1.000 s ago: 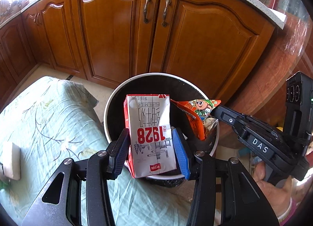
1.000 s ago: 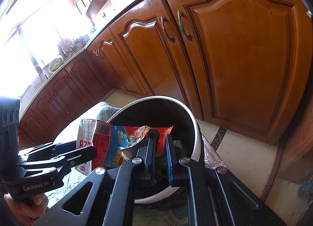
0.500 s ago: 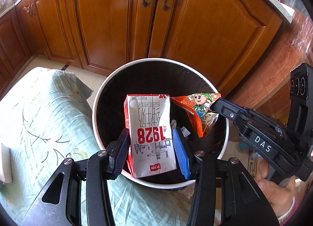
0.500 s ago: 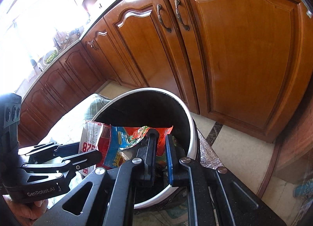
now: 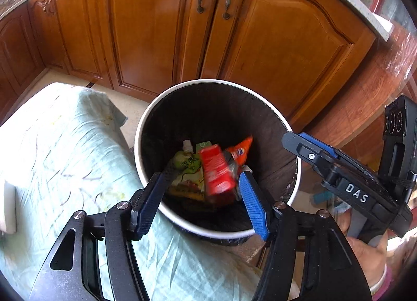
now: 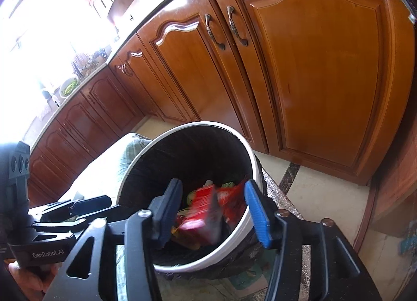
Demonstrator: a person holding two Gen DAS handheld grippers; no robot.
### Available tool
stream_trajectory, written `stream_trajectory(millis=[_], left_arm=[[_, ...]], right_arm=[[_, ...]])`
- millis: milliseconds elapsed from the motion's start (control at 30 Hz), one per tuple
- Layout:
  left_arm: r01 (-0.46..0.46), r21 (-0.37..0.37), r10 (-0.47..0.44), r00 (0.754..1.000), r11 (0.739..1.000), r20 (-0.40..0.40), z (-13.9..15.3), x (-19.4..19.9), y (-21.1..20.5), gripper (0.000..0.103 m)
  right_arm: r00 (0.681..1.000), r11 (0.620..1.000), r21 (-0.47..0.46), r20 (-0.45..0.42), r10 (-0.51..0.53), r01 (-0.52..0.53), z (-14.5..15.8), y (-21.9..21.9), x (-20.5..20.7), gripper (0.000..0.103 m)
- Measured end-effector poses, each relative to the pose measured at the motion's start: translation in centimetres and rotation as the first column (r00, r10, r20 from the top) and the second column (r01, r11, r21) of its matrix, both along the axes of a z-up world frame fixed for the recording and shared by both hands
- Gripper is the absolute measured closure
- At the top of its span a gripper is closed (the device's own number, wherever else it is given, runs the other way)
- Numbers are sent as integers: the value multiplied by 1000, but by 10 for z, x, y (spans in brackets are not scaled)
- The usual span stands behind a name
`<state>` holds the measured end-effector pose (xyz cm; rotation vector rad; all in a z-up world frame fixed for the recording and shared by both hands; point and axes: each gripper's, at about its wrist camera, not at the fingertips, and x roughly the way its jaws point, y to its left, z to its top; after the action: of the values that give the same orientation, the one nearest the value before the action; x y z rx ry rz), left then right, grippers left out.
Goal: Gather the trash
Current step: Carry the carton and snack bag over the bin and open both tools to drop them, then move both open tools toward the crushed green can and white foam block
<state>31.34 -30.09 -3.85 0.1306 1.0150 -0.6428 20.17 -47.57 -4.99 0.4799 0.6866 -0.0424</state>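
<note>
Red and blurred, the milk carton [image 5: 216,170] is lying inside the black-lined bin [image 5: 146,129], with the orange snack wrapper [image 5: 241,151] just right of it. I am holding both tongs over the rim: the left gripper [image 5: 202,191] and right gripper [image 6: 212,203] have just been opening, jaws standing wide, gripping nothing.

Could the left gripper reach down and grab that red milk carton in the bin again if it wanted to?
Probably yes. The left gripper hangs open right over the bin, and the red milk carton lies on top of the other trash with nothing covering it. The bin's depth might make the reach awkward.
</note>
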Motion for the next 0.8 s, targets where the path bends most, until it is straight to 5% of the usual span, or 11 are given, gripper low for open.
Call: stream_trajectory(millis=[167,800], left_arm=[[-70,-62,70,998,996,-4,0,-17,39,39],[-383,-129,385,923,915,-9,-11,-75,236,37]], right_arm=[[998,999,45,56,13,-16,2,15,-22,17],[974,964,145,42,221,-225,-1,134,-36,14]])
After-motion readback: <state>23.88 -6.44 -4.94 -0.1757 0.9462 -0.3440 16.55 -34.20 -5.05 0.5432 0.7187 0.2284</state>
